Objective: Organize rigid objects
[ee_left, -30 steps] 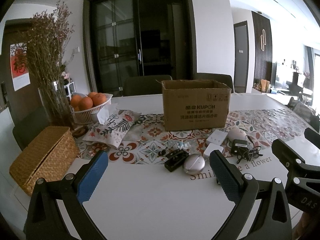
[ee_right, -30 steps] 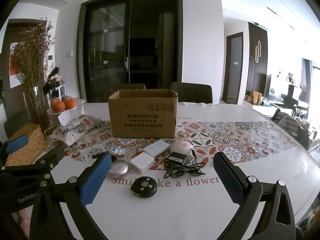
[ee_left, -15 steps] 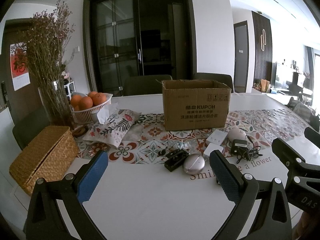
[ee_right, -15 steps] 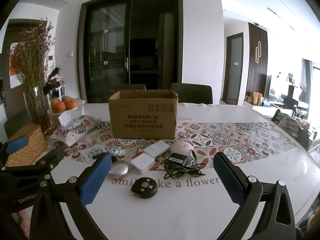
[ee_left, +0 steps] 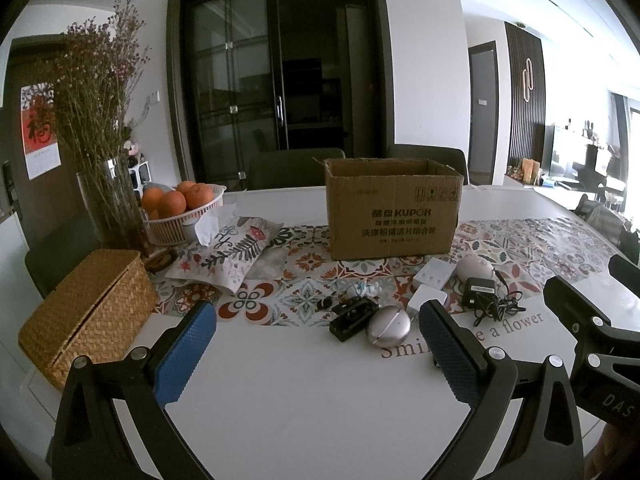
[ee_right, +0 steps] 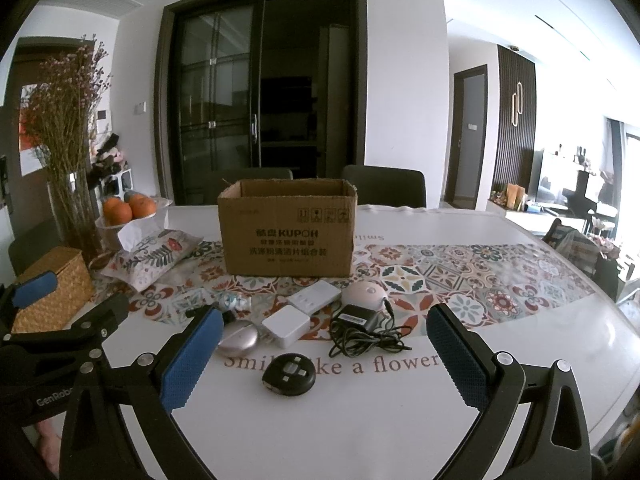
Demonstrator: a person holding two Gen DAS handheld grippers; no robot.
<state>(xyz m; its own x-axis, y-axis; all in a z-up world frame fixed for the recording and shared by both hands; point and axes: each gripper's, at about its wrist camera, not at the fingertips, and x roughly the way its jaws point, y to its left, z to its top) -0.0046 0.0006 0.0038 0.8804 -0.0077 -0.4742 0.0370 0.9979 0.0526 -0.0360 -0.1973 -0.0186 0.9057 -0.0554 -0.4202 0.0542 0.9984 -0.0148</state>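
Both grippers hover above the near edge of the white table [ee_left: 304, 412], side by side. The left gripper [ee_left: 318, 354] has its blue pads spread wide apart and holds nothing. The right gripper [ee_right: 324, 362] is likewise spread wide and empty.

The small items lie in a loose cluster toward the middle of the table, where the patterned runner [ee_right: 460, 280] meets the bare white surface. A cardboard box [ee_right: 287, 228] stands upright on the runner behind them, top open. Just in front of the box lie a flat white adapter [ee_right: 314, 294] and a pale pink round device [ee_right: 365, 293]. A white cube charger [ee_right: 286, 325] sits nearer, and a black power brick with tangled cord [ee_right: 360, 328] rests against the pink device. A silver oval case [ee_right: 239, 338] lies left of the cube charger. A black round disc [ee_right: 289, 374] sits alone on the bare surface, nearest the right gripper. A black clip-like item [ee_left: 352, 318] touches the silver case in the left view.

Toward the left edge of the table stand a woven basket [ee_left: 86, 308], a fabric tissue pouch [ee_left: 230, 254], a bowl of oranges [ee_left: 180, 204] and a vase of dried flowers [ee_left: 106, 200].
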